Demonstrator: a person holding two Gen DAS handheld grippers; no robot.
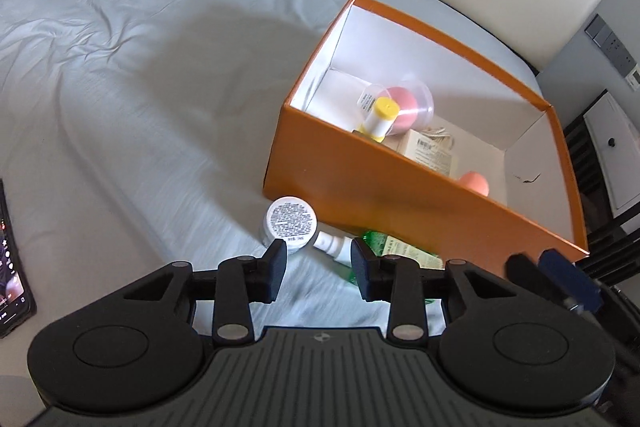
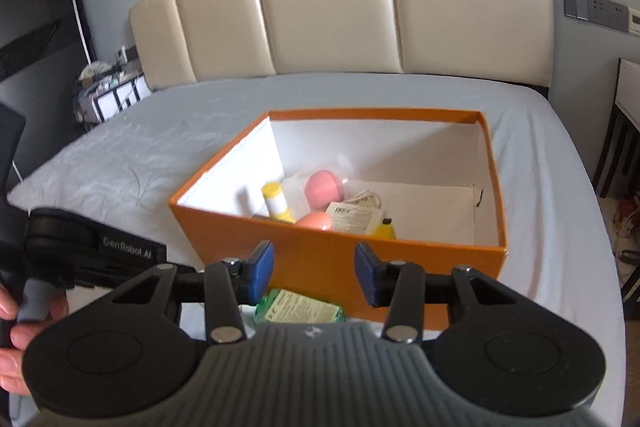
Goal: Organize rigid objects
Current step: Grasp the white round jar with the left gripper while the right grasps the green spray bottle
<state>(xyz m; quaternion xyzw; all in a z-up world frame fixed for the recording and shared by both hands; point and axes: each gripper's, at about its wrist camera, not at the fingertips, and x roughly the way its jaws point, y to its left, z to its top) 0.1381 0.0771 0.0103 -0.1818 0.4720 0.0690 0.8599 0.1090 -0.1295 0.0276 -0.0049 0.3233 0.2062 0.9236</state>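
Both tools have their fingers apart and hold nothing. Just past the left tool lie a white jar and a green bottle on the bed. The orange box sits right ahead of the right tool.

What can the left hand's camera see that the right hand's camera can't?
Only the left wrist view shows the white jar, the green bottle's white spray top and a phone on the bed. Only the right wrist view shows the yellow thing in the box and a hand. Both show the orange box and green bottle.
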